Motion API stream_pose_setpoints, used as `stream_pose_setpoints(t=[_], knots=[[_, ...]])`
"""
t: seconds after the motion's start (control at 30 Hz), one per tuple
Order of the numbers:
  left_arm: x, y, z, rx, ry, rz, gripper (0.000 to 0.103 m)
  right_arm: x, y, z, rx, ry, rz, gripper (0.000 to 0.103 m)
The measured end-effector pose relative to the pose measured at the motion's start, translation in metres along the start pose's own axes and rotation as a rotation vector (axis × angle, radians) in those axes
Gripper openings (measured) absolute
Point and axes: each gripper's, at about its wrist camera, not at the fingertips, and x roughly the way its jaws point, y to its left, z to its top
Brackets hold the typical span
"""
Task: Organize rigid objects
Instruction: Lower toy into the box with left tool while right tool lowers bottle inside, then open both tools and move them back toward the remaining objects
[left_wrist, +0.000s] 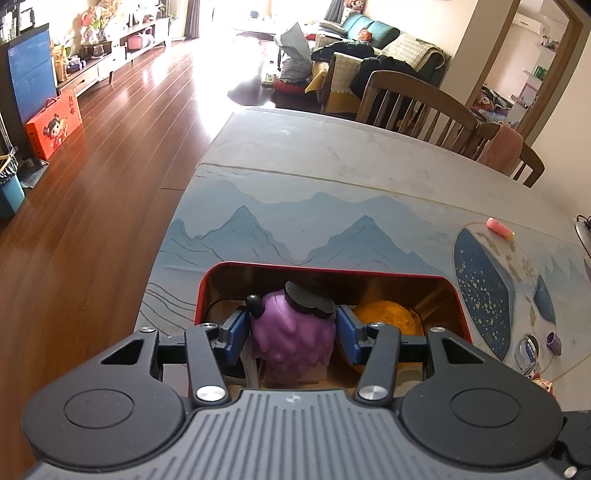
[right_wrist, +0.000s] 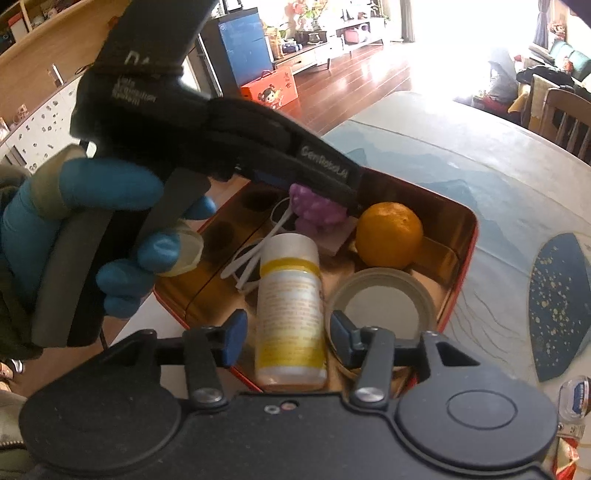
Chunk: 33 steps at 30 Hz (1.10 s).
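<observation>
Inside the red tin box (left_wrist: 201, 291) on the counter (left_wrist: 332, 155) I see the purple grape-shaped toy (left_wrist: 293, 334), and my left tongs (left_wrist: 291, 326) hold it: both blue pads press on its sides at a medium opening. Just right of it lies an orange (right_wrist: 390, 234), touching the toy's side as far as I can tell. Near my right tongs (right_wrist: 286, 334) a white bottle with yellow label (right_wrist: 290, 310) lies in the box between the pads; small gaps show on both sides, so these tongs are parted and grip nothing. A roll of tape (right_wrist: 380, 299) sits just right of the bottle. The blue-gloved hand (right_wrist: 122, 236) carries the left tool above the box's left rim. Beyond the box the counter is open up to its far edge, where wooden chairs (left_wrist: 417, 107) stand.
</observation>
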Motion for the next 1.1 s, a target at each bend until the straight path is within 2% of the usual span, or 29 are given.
stream_pose_setpoints(t=[0.33,0.47,0.7,0.73,0.83,0.9,0.97,1.1], knots=[[-0.012,-0.003,-0.004,0.000,-0.021,0.010,0.051,-0.031,-0.006,0.001,0.053,-0.054,0.009,0.063],[-0.021,-0.006,-0.007,-0.001,-0.036,0.004,0.056,-0.045,-0.006,-0.001,0.064,-0.079,-0.004,0.066],[-0.044,-0.019,-0.014,0.027,-0.063,-0.020,0.057,-0.077,-0.014,-0.011,0.095,-0.132,-0.045,0.073],[-0.048,-0.022,-0.014,0.027,-0.066,-0.026,0.059,-0.082,-0.016,-0.013,0.102,-0.140,-0.053,0.073],[-0.058,-0.032,-0.016,0.034,-0.078,-0.052,0.069,-0.096,-0.022,-0.018,0.114,-0.165,-0.079,0.083],[-0.064,-0.039,-0.016,0.039,-0.086,-0.076,0.070,-0.103,-0.026,-0.021,0.120,-0.177,-0.095,0.084],[-0.070,-0.048,-0.016,0.047,-0.094,-0.086,0.072,-0.111,-0.030,-0.025,0.127,-0.193,-0.113,0.088],[-0.081,-0.066,-0.018,0.061,-0.121,-0.109,0.080,-0.128,-0.040,-0.033,0.144,-0.223,-0.141,0.094]])
